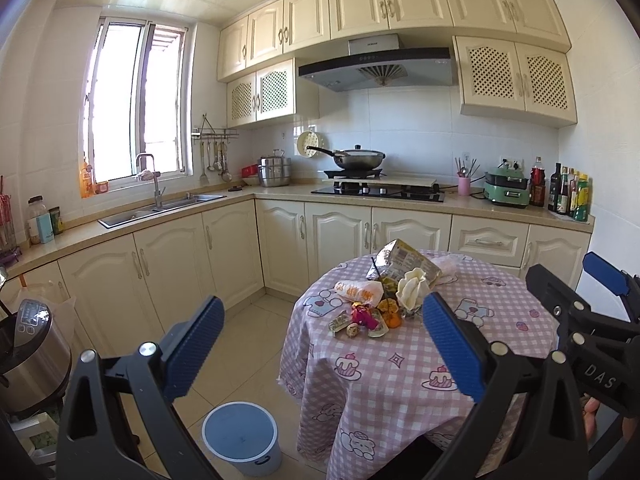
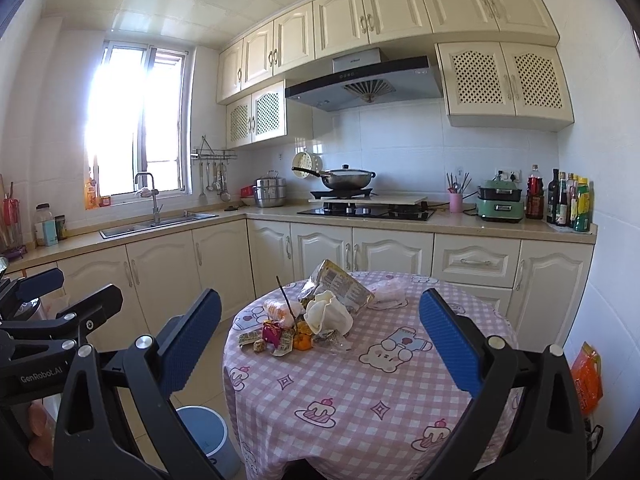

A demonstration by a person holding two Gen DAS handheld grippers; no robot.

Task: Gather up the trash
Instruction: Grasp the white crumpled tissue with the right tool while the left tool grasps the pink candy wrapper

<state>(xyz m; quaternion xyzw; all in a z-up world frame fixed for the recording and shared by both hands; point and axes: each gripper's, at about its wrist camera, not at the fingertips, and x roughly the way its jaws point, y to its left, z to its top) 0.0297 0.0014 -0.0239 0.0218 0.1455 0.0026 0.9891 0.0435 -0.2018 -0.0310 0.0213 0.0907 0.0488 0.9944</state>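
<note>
Your left gripper [image 1: 320, 344] and right gripper [image 2: 320, 340] are both spread, holding nothing. Trash [image 1: 384, 296] sits piled on the table [image 1: 400, 380]; the bin [image 1: 240, 436] stands beside it

Round table [image 2: 360, 400] in pink checked cloth bears a trash pile [image 2: 316, 320], seemingly wrappers

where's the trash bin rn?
The blue-lidded trash bin stands on the floor at the left foot of the round table, low centre-left in the left wrist view; the right wrist view shows it bottom left, partly behind a finger.
</note>
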